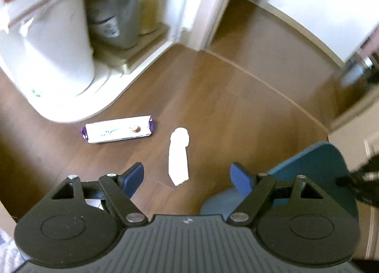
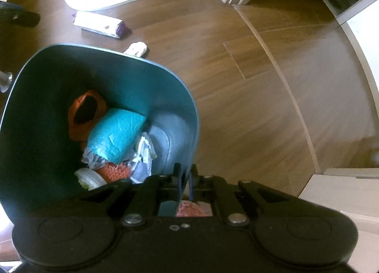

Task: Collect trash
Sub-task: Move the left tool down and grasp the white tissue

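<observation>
A white strip of crumpled paper [image 1: 178, 154] lies on the brown wood floor, just beyond my left gripper [image 1: 187, 171]. The gripper is open, blue pads wide apart, nothing between them. Left of the paper lies a white snack wrapper with purple ends [image 1: 118, 132]. My right gripper [image 2: 184, 178] points down and is shut on the near rim of a teal bin [image 2: 35, 107]. Inside the bin are a teal packet [image 2: 118, 135], an orange item [image 2: 85, 109] and crumpled paper. The wrapper [image 2: 99, 24] and the paper strip [image 2: 137, 49] lie past the bin's far rim.
A tall white container [image 1: 54, 47] stands on a white base at the left. Behind it, grey canisters [image 1: 118, 12] sit on a low shelf. A white door frame [image 1: 203, 12] rises at the back. A pale box [image 2: 343, 192] stands at the right.
</observation>
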The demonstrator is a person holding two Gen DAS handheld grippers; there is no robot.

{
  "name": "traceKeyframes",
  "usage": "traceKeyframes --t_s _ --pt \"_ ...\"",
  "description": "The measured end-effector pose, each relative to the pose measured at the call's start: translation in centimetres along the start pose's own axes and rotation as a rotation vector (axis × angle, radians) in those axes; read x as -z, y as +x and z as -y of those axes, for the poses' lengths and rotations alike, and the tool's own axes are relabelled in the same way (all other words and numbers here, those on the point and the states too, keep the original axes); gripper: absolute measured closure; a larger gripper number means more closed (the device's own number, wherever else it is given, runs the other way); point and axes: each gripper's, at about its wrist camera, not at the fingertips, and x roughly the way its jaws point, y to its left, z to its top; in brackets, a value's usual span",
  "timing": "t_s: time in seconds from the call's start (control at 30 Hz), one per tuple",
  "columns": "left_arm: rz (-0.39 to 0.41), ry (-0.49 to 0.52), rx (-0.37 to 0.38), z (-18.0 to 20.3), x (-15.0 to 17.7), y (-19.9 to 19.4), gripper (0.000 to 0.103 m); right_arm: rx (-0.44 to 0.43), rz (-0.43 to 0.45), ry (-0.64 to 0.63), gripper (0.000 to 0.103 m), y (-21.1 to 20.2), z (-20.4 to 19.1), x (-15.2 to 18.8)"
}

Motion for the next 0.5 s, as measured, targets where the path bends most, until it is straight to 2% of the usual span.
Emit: traceKeyframes --t_s 0.2,0.5 --pt "-0.003 0.021 -0.030 -0.3 -0.7 4.7 0.023 0.013 -0.017 0.058 0.099 0.9 2.6 0.0" --pt "-0.105 0.039 -0.024 -0.2 -1.7 14.7 0.023 -0.138 -0.060 0.103 0.095 0.9 5.0 0.5"
